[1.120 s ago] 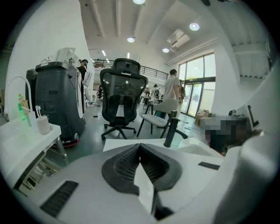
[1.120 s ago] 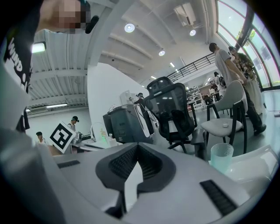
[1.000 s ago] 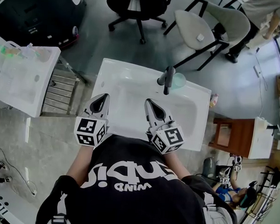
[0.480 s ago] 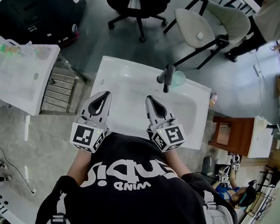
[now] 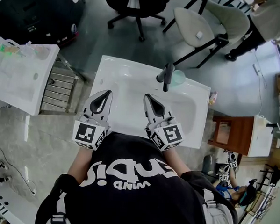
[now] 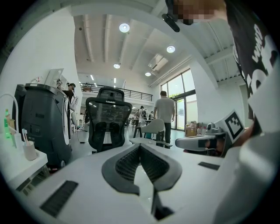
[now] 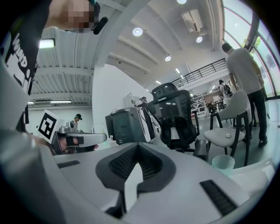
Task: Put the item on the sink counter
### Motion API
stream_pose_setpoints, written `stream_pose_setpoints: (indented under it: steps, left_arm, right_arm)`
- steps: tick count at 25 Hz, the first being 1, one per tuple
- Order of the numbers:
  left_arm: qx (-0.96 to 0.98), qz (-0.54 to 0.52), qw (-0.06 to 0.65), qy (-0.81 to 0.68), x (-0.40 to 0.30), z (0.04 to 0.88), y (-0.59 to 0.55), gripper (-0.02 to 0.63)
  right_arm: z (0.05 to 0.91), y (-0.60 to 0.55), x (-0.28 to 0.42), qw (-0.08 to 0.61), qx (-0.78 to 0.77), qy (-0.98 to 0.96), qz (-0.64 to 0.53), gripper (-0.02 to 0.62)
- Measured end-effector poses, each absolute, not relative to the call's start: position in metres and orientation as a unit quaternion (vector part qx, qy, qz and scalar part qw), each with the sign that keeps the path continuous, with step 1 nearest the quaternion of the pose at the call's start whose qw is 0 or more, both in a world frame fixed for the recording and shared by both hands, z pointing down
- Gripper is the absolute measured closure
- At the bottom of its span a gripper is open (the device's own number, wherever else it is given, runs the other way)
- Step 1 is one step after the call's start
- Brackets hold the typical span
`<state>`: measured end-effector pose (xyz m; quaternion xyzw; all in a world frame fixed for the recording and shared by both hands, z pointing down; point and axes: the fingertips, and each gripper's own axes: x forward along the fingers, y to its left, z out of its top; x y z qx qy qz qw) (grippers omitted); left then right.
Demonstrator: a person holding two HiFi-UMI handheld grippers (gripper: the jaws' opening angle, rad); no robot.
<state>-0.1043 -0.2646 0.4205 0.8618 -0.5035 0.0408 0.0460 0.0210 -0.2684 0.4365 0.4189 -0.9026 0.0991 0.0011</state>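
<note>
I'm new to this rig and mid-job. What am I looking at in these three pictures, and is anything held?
There is no robot here: a person holds a two-jaw gripper in each hand. The head view looks down from the person's head onto a white sink. The left gripper and right gripper hover over its near side. The other two pictures come from a camera on each gripper, looking along its jaws. Both pairs of jaws are closed with nothing between them. A dark faucet stands at the sink's far side, with a pale green cup beside it.
</note>
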Motion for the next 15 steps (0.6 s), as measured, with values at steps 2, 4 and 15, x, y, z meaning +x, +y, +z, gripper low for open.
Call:
stream_pose_setpoints:
  steps: [2,4,15]
  left_arm:
    - [0.86,0.039,0.05,-0.506,-0.1062,0.421,-0.2649,0.586]
    - [0.859,0.038,0.052,-0.508,-0.1075,0.4206,-0.2648,0.586]
    - [0.857,0.043,0.065,-0.509,-0.1094,0.4285,-0.2594,0.586]
  right_arm:
    - [0.4365,-0.2679,0.0205,0.003,0.419,-0.903,0.097,0.578]
    - [0.4359,-0.267,0.0206,0.004,0.419,-0.903,0.095,0.578]
    - [0.4332,-0.2625,0.0184,0.008,0.417,-0.904,0.089,0.578]
